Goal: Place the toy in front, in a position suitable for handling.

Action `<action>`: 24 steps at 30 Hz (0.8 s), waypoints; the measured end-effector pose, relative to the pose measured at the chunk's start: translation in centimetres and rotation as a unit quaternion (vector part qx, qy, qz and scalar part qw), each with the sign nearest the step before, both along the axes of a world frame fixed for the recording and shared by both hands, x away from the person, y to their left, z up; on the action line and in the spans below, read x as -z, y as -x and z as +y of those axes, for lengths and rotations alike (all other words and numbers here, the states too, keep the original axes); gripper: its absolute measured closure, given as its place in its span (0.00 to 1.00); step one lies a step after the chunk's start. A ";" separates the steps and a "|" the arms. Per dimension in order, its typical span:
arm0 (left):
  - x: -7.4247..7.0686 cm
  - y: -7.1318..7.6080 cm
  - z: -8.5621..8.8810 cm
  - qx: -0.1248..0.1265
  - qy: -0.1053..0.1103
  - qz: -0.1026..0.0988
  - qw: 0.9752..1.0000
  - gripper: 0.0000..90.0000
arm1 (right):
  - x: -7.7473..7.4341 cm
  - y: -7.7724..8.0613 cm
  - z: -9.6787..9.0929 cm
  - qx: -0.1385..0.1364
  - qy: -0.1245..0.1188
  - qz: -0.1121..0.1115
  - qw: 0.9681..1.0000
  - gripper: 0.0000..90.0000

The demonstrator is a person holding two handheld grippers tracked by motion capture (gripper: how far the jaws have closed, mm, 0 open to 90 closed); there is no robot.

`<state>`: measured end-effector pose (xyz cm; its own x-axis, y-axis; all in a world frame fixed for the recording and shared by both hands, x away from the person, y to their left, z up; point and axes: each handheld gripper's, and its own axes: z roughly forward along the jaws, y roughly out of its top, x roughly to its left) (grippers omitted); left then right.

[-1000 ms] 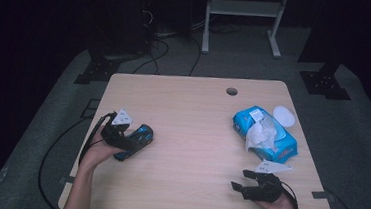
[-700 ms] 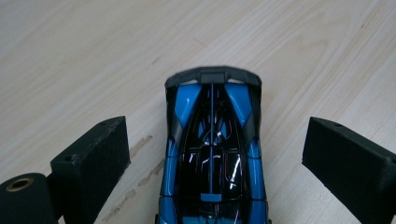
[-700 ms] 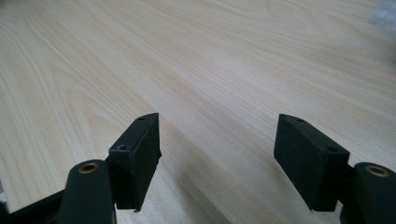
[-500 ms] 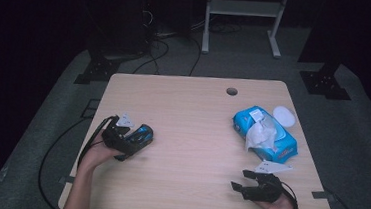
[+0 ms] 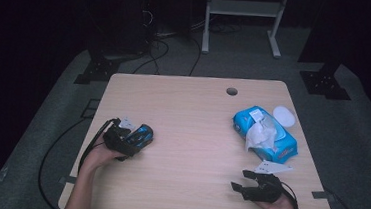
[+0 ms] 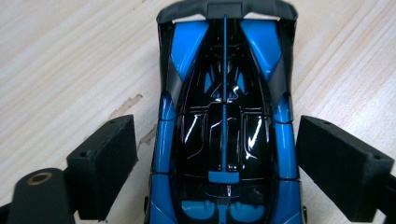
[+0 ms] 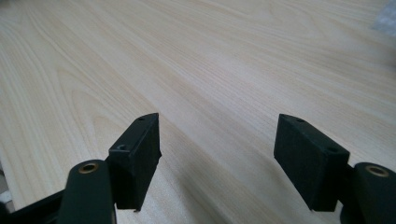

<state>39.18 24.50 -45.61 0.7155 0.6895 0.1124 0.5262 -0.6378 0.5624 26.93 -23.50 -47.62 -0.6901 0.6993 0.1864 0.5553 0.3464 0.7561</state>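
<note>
The toy car (image 6: 224,116) sits on the table (image 5: 192,115) at about 8 o'clock. The left gripper (image 6: 217,177) straddles it; its jaws have just been closing but gaps remain either side, so the grasp looks unfinished. The right gripper (image 7: 217,158) rests wide open and empty near 5 o'clock.

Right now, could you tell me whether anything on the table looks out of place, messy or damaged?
One thing: the blue wipes pack near the table's right edge lies askew, its white lid open, one crumpled wipe pulled out across its top. The blue toy car between the left claw's open jaws looks intact.
</note>
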 end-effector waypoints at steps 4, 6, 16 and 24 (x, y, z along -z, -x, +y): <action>0.1 -0.1 0.0 0.000 0.001 0.008 1.000 0.17 | 0.0 0.0 0.0 0.000 0.001 0.001 1.000 0.34; 0.2 -0.1 -0.1 0.001 -0.001 0.010 1.000 0.18 | 0.0 0.0 0.0 0.000 0.000 0.002 1.000 0.34; 0.3 -0.2 0.1 0.000 0.017 0.023 1.000 0.25 | 0.0 0.0 0.0 -0.001 0.000 0.000 1.000 0.34; 0.4 -0.2 0.3 -0.001 0.025 0.029 0.999 0.27 | 0.0 0.0 0.1 -0.002 0.001 -0.001 1.000 0.34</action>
<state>39.41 24.81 -45.96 0.7187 0.6943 0.0365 0.5600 -0.6093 0.5614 26.91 -23.44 -47.64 -0.6929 0.6975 0.1829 0.5523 0.3504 0.7564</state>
